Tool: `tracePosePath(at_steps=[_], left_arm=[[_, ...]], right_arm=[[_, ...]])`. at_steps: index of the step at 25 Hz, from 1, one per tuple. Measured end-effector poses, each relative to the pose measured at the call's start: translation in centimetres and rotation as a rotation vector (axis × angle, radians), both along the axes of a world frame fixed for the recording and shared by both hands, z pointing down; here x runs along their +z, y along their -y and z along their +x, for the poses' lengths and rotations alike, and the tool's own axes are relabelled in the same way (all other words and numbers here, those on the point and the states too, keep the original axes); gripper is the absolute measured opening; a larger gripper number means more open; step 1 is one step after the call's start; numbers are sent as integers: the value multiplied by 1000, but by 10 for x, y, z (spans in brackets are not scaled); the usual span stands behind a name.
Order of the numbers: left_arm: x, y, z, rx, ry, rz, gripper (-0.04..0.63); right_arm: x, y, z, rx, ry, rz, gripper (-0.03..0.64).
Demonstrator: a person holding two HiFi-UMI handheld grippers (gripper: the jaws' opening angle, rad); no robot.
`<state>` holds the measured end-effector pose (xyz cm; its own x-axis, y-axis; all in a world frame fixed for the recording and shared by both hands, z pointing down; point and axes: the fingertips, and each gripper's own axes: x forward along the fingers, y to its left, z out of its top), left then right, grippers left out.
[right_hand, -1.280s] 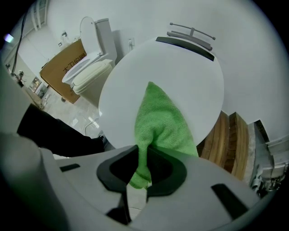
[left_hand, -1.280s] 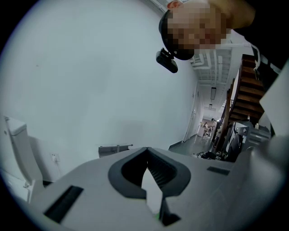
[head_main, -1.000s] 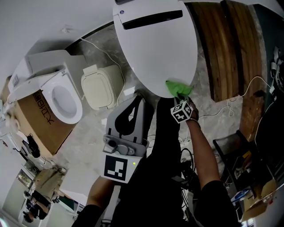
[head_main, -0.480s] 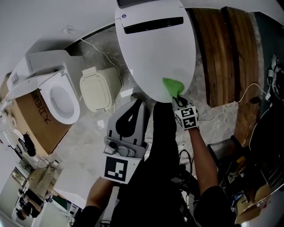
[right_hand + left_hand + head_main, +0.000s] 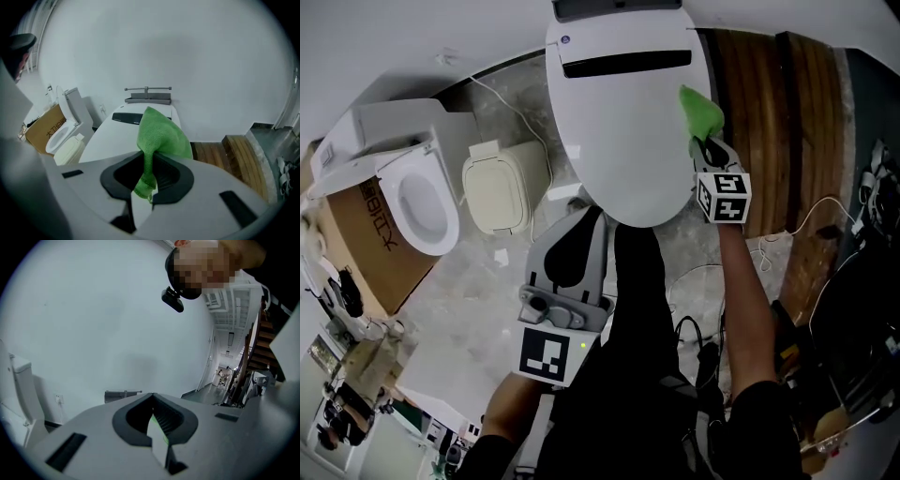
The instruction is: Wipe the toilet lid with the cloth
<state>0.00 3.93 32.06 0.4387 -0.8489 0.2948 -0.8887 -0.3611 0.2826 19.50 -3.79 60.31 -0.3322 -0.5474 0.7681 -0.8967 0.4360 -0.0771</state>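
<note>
Pinching cloth [image 5: 700,111] by lid [image 5: 623,122], R gripper [image 5: 705,141]

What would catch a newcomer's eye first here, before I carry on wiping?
The bright green cloth stands out most, pinched in the right gripper at the right edge of the big white lid. The left gripper is shut and empty near the lid's front end. At the left, a second toilet stands with its seat open.

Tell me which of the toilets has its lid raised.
The small white toilet at left, by the cardboard box: its bowl shows. The large toilet lid by the green cloth and the cream unit are shut.
</note>
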Motion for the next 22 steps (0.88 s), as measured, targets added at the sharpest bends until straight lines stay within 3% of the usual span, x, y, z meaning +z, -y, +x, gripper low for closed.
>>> tracePosePath(at_steps=[10, 22], left_arm=[[12, 28, 3, -94, 11, -24, -2], [26, 44, 5, -131, 7, -38, -2]], right_arm=[[35, 100, -18, -236, -144, 20, 66], [90, 108, -18, -350, -265, -71, 66]])
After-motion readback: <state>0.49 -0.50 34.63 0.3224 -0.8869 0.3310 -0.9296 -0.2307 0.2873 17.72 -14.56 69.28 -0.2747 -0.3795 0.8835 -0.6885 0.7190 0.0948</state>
